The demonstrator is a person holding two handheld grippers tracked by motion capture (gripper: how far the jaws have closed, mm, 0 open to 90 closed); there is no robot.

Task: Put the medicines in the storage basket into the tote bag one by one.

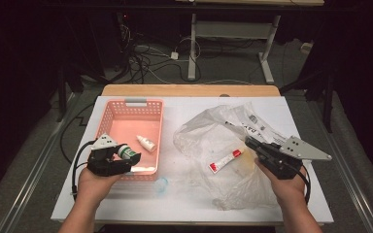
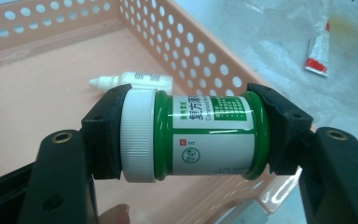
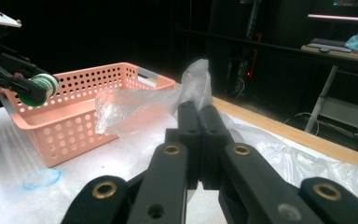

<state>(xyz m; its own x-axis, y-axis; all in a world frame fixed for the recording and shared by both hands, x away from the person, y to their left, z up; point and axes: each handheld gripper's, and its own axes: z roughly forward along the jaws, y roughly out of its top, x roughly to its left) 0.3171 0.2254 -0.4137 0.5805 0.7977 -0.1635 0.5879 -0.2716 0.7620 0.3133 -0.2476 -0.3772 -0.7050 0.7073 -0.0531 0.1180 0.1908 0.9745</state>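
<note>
Both jaws clamp green bottle [image 2: 205, 137] endwise; over basket [image 2: 200, 51]

A small white dropper bottle [image 1: 146, 143] lies inside the pink perforated plastic basket [image 1: 108, 116], a round blue lid [image 1: 161, 184] just outside its near corner.

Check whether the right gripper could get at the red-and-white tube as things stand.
Probably not yet: the right gripper is shut on the plastic bag, and the tube appears to lie inside that bag, under plastic.
</note>
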